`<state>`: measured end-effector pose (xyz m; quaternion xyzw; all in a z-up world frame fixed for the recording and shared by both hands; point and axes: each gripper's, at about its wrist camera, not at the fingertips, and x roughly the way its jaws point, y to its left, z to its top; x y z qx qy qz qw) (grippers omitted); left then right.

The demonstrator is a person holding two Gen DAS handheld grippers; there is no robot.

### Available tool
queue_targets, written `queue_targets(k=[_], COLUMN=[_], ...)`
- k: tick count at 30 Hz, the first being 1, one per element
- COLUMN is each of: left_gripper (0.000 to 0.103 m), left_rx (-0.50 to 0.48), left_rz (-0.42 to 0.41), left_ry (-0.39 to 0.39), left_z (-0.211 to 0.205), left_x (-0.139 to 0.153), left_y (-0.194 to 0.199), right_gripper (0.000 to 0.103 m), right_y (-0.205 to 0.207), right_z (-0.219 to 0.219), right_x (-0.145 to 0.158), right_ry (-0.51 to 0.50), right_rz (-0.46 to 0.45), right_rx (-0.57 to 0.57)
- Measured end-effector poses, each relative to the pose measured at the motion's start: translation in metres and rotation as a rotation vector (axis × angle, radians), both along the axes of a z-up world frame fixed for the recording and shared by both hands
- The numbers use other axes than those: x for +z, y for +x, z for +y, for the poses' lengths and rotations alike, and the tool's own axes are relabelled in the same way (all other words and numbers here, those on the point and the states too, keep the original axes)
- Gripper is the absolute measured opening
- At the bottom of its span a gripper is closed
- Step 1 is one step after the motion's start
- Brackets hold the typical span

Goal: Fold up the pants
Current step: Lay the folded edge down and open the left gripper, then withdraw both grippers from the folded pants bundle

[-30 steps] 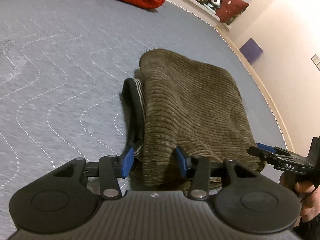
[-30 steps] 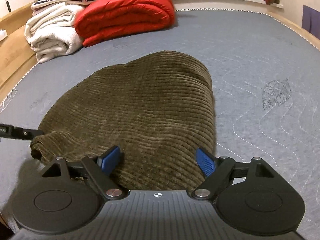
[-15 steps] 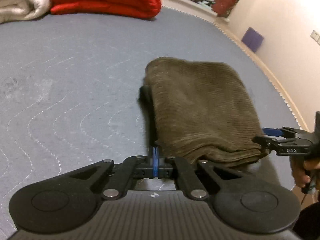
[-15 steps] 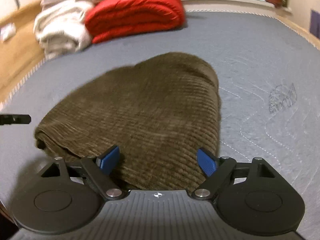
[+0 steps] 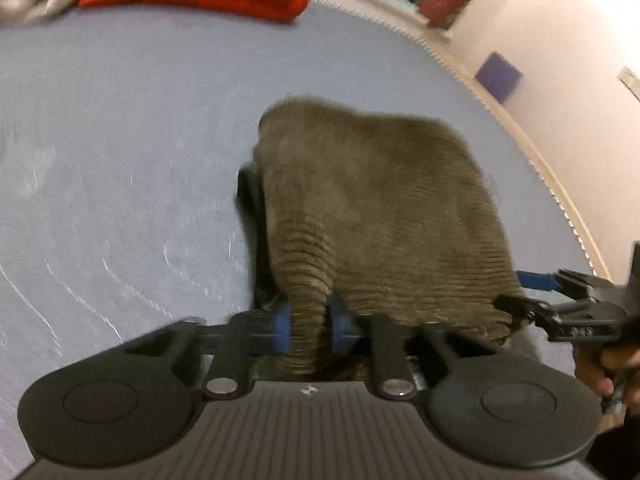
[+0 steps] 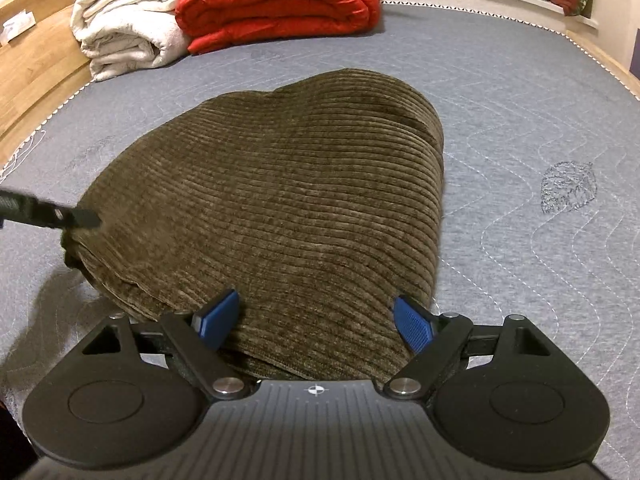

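corduroy pants (image 5: 380, 216) pinched at the near edge on a grey bed (image 5: 120, 140)
left hand-held gripper (image 5: 310, 330) jaws easing apart, a fabric ridge clamped between them; right hand-held gripper (image 6: 316, 320) gapes wide over the pants' near hem; red quilt (image 6: 276, 4) lies beyond the pants.

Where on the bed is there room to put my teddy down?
Bare grey mattress lies right of the brown pants, out to the stitched leaf. More lies between the pants and the red quilt. It is crowded by the white blanket and near both grippers.
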<state>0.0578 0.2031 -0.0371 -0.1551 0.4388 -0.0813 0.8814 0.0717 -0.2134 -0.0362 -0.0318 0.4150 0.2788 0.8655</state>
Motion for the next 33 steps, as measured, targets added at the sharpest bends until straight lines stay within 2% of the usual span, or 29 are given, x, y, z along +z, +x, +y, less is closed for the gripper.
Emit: queue_targets(k=[2,3,5,6,8,10,12,13,15,17,18,19,21,22,23,25,28,31,33], left_gripper=[0.015,0.015,0.015,0.016,0.018,0.021,0.037,0.040,0.041,0.041,0.039,0.036,0.031,0.031,0.031,0.031,0.034,0.046,0.060], left_rx=[0.001,-0.007,-0.025,-0.056,-0.073,-0.051,-0.003,0.022,0.052,0.043,0.022,0.000,-0.017,-0.023,-0.014,0.008,0.002,-0.089,-0.176], left_rz=[-0.063,-0.076,-0.036,0.024,0.079,0.053,-0.019,-0.059,-0.154,-0.194,-0.194,-0.176,-0.052,-0.014,-0.004,-0.021,-0.083,-0.124,-0.082], left_ry=[-0.036,-0.004,0.091,0.160,0.224,0.216,0.188,0.193,0.207,0.152,0.120,0.120,0.257,0.308,0.311,0.281,0.241,0.203,0.223], left_z=[0.008,0.008,0.003,-0.003,-0.013,-0.013,-0.007,-0.004,-0.004,-0.006,-0.007,-0.010,-0.020,-0.022,-0.021,-0.019,-0.016,-0.034,-0.045], left_x=[0.021,0.028,0.022,0.008,-0.011,-0.008,0.007,0.013,0.025,0.028,0.027,0.020,-0.007,-0.019,-0.023,-0.015,0.002,0.014,0.004], left_y=[-0.014,-0.022,-0.031,-0.031,-0.026,-0.019,-0.017,-0.019,-0.022,-0.020,-0.018,-0.012,0.003,0.006,0.007,0.004,-0.010,-0.020,-0.021], right_gripper=[0.085,0.085,0.085,0.085,0.085,0.085,0.085,0.085,0.085,0.084,0.084,0.082,0.081,0.081,0.082,0.082,0.081,0.081,0.081], right_y=[-0.001,-0.001,-0.002,-0.002,-0.002,-0.001,0.003,0.004,0.004,0.004,0.004,0.003,0.004,0.005,0.005,0.004,-0.003,-0.011,-0.013], right_z=[-0.001,-0.002,-0.002,-0.001,0.001,-0.001,-0.006,-0.008,-0.010,-0.009,-0.008,-0.003,-0.003,-0.003,-0.003,0.000,-0.002,-0.010,-0.011], right_x=[0.005,0.007,0.008,0.007,0.001,-0.004,-0.003,-0.001,0.000,-0.002,-0.003,-0.003,-0.004,-0.005,-0.005,-0.004,0.005,0.018,0.021], right_ry=[0.016,0.024,0.028,0.016,-0.033,-0.037,-0.019,-0.013,-0.014,-0.023,-0.032,-0.036,-0.033,-0.035,-0.033,-0.040,-0.043,0.038,0.058], right_rz=[-0.018,-0.027,-0.030,-0.022,-0.002,0.018,0.029,0.034,0.038,0.038,0.039,0.044,0.057,0.060,0.063,0.051,-0.025,-0.077,-0.093], right_rx=[-0.012,-0.014,-0.001,0.012,0.039,0.043,0.024,0.015,0.011,0.020,0.022,0.023,0.023,0.023,0.026,0.040,0.058,0.033,0.033])
